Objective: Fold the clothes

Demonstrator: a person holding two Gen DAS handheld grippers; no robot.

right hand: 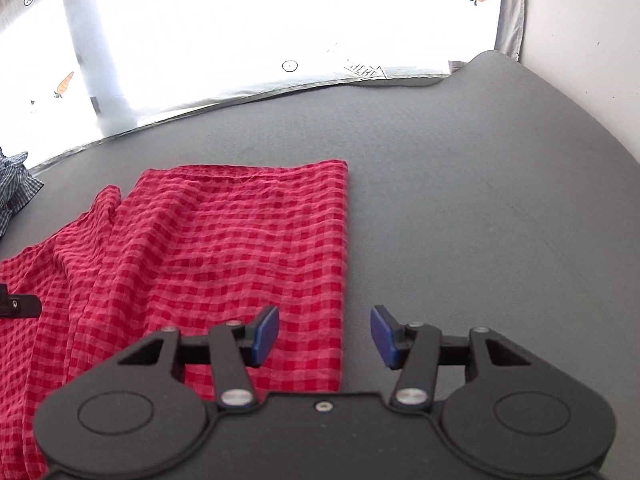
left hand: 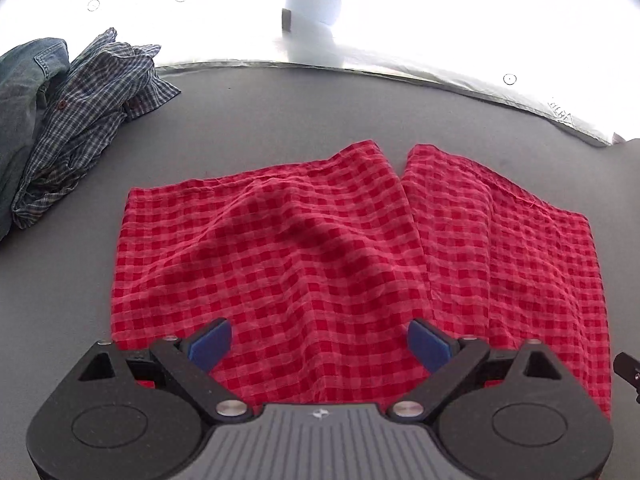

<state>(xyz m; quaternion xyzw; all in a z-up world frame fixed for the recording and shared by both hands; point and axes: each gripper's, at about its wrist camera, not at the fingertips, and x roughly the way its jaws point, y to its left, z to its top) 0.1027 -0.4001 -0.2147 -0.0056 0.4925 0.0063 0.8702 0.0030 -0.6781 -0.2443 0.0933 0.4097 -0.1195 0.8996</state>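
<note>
A red checked garment (left hand: 340,248) lies spread on the grey surface (left hand: 256,120), with two leg-like halves split at the far edge. My left gripper (left hand: 319,344) is open and empty, low over the garment's near middle. The same garment shows in the right wrist view (right hand: 208,248). My right gripper (right hand: 325,336) is open and empty, straddling the garment's right edge, left pad over cloth, right pad over the grey surface (right hand: 460,220). A bit of the right gripper shows at the left wrist view's right edge (left hand: 628,368).
A pile of clothes lies at the far left: a blue checked shirt (left hand: 88,112) and a denim piece (left hand: 24,92). A bright white sheet with carrot prints (left hand: 400,12) borders the far edge. A pale wall (right hand: 592,40) stands on the right.
</note>
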